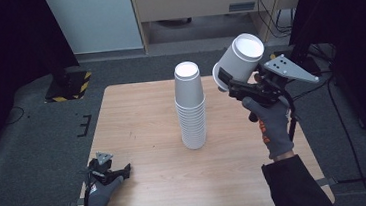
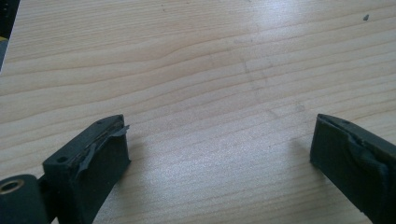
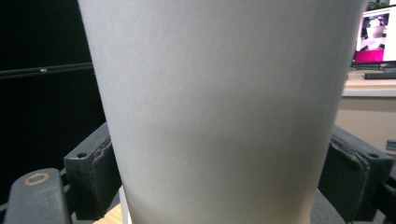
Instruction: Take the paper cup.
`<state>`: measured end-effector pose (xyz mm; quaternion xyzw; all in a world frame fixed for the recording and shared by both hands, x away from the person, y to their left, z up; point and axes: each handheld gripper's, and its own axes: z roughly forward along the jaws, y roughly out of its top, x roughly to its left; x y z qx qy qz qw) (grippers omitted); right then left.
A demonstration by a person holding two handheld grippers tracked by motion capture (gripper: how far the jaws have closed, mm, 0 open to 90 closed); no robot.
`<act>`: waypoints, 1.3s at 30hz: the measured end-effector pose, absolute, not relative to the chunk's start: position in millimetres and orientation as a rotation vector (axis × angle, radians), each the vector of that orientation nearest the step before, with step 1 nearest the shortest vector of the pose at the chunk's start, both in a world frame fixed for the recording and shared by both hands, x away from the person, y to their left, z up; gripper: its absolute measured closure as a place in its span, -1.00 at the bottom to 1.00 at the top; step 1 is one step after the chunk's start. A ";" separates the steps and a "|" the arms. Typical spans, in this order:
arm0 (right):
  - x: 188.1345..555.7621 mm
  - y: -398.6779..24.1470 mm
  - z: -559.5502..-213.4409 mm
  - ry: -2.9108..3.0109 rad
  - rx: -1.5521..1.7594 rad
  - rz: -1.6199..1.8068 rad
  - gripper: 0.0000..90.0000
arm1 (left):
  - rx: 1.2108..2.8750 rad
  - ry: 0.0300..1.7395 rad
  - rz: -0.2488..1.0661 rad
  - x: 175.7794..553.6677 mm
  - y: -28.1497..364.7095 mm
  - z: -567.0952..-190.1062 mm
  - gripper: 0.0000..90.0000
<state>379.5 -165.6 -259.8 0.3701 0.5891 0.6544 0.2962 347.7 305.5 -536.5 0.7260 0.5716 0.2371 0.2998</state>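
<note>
Down at the near left the left tool (image 1: pixel 107 171) rests wide open on the pale wooden worktop (image 1: pixel 148 186), while the right tool (image 1: pixel 233 84) grips a white paper cup (image 1: pixel 238 57), tilted, right of the tall stack of white paper cups (image 1: pixel 190 105), not yet added.

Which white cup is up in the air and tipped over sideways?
The single cup clamped in the right gripper, held tilted above the table's far right part. The other cups sit nested in an upright stack on the table, untouched.
</note>
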 end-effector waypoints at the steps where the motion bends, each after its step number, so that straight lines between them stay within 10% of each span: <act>1: 378.1 -167.7 -261.6 1.566 0.987 1.738 -0.70 | 1.927 1.518 0.630 347.7 305.5 -536.5 -0.92; 39: 344.5 -235.2 -374.9 1.583 1.259 1.706 -0.71 | 1.915 1.500 0.638 344.7 307.7 -534.3 -0.65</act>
